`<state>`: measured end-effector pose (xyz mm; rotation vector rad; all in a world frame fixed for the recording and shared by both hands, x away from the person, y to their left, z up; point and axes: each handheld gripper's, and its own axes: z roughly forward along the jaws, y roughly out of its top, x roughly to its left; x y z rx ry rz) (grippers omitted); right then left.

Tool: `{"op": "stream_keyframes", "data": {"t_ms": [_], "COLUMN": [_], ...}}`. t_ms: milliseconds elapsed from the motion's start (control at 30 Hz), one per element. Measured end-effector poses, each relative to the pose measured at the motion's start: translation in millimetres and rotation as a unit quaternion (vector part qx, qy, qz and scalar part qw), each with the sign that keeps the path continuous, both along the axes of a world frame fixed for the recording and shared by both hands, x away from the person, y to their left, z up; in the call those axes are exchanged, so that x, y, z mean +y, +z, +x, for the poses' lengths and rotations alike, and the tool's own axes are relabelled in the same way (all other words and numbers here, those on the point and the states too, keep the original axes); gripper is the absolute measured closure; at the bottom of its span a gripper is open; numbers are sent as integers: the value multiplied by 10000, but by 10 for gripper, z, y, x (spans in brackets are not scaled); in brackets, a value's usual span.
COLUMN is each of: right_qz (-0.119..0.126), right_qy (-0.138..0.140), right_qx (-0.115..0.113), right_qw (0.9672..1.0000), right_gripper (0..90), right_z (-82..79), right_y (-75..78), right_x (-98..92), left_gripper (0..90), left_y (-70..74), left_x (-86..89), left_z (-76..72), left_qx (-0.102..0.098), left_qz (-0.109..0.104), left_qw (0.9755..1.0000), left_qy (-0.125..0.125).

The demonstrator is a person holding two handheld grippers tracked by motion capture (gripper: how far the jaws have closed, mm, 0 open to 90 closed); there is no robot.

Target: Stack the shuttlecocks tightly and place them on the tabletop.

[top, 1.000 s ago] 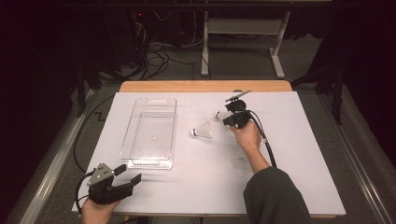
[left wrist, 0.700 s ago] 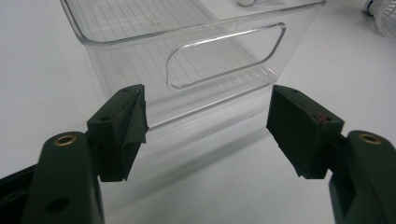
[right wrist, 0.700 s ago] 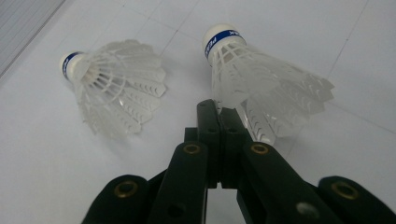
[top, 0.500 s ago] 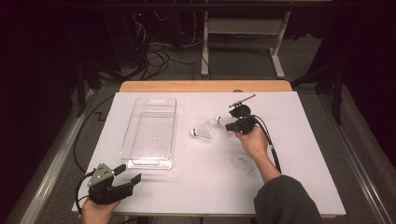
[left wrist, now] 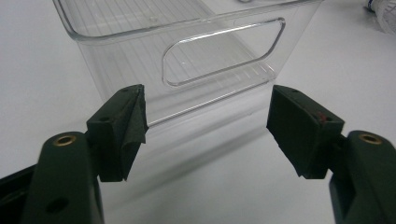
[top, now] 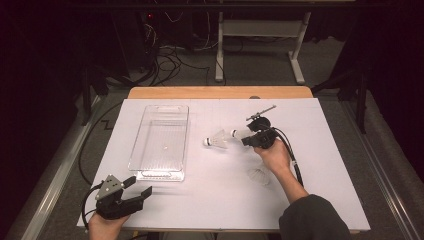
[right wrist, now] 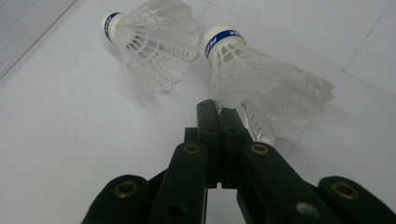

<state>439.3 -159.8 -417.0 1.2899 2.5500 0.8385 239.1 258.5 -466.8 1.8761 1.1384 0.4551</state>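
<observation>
High view, lower left: left gripper (top: 131, 192) fingers spread near the clear bin (top: 161, 142). Centre: one shuttlecock (top: 216, 141) on the table (top: 210, 200). Beside it, right gripper (top: 245, 140) fingers pinch another shuttlecock's (right wrist: 261, 79) light, crushable skirt; the cork suits gripping better

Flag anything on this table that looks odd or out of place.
The right gripper is shut on the skirt edge of one shuttlecock, which may bend it. A second shuttlecock lies on its side nearby, and a third by the wrist. The clear bin holds none.
</observation>
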Motion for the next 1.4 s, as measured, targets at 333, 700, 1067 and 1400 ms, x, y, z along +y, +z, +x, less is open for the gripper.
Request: {"op": "stream_keyframes", "data": {"t_ms": [333,700,1067,1400], "right_qz": [26,73,68,75], "right_qy": [177,299,428,543], "right_qx": [19,20,69,101], "right_qw": [9998,9995,9990,9984], "right_gripper": [900,900,900,900], "right_z": [-52,-78,-92,-104], "right_y": [5,0,-6,-17], "right_x": [59,96,145,181], "left_gripper": [297,297,297,296], "left_y": [1,-1,1,-1], "left_x": [0,-5,-2,-9], "left_z": [-1,0,-2,-1], "left_qx": [-4,8,2,13], "left_qz": [6,16,8,32], "left_qw": [10000,10000,10000,10000], "left_qy": [3,0,-12,-31]}}
